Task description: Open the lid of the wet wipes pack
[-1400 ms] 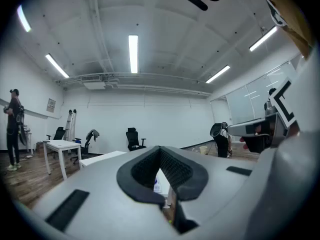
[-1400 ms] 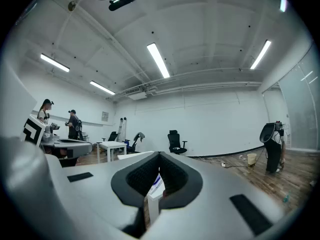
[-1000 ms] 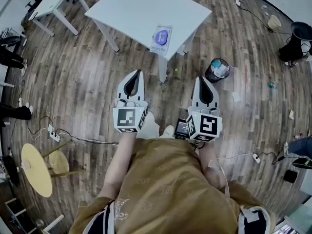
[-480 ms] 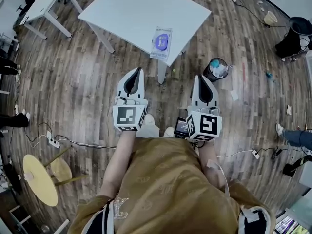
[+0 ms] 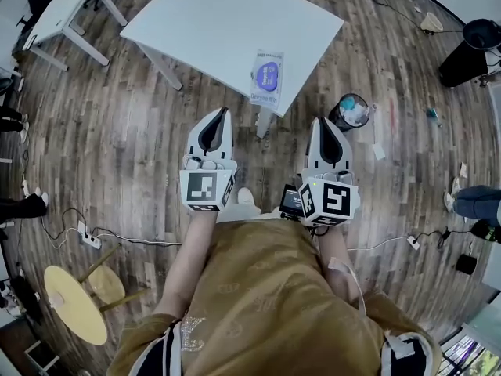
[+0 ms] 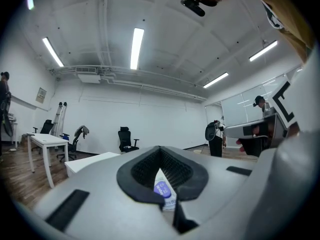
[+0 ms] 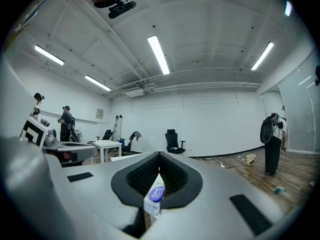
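Observation:
The wet wipes pack [image 5: 266, 77], white with a purple lid on top, lies flat near the front edge of the white table [image 5: 219, 22]. Both grippers are held over the wooden floor, short of the table and pointing towards it. My left gripper [image 5: 222, 113] is shut with nothing in it, its tip left of and below the pack. My right gripper [image 5: 322, 121] is shut and empty too, right of and below the pack. In each gripper view the pack shows far off through the hollow between the jaws: wipes pack [image 6: 164, 193] and wipes pack [image 7: 154, 198].
A black waste bin [image 5: 350, 112] with rubbish stands right of the table leg. A second white table [image 5: 63, 10] is at far left, a yellow stool [image 5: 74, 304] at lower left. Cables and a power strip [image 5: 86, 233] lie on the floor. A person's foot [image 5: 473, 202] shows at right.
The table and the pack have slid lower in the head view, so they are a little nearer. Both grippers keep the same shut pose side by side.

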Demonstrator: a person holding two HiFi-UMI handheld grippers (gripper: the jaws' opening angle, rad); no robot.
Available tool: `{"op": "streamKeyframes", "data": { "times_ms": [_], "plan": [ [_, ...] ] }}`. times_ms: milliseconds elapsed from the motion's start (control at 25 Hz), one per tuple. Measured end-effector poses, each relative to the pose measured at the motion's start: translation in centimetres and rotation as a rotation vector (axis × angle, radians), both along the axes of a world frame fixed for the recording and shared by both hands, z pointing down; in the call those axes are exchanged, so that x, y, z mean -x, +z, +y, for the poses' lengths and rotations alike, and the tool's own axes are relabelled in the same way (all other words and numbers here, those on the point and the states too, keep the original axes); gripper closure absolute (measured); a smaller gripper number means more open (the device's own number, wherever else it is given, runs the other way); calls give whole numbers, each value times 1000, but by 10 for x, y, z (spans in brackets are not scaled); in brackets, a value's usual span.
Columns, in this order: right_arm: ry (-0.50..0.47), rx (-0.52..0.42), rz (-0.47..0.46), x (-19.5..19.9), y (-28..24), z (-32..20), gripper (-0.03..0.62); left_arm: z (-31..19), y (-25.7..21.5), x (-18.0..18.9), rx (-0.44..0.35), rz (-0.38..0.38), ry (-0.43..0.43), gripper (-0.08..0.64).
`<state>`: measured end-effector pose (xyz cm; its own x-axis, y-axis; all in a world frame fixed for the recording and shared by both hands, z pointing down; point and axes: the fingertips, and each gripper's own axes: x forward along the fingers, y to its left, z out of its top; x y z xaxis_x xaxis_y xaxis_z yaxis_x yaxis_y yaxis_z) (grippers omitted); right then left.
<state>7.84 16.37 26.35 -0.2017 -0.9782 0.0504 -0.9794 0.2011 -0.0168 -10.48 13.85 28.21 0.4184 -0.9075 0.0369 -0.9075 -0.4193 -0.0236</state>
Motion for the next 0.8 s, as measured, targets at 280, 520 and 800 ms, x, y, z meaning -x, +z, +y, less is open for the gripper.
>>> {"op": "streamKeyframes", "data": {
  "times_ms": [280,520,800],
  "plan": [
    [26,27,7,6,7,-15,584,-19,15,11,37,21,6,560],
    [31,31,6,11,7,-32,584,-36,19,17,50,33,8,560],
    [38,39,2,1,14,-62,584,-62,20,12,52,27,1,560]
  ]
}}
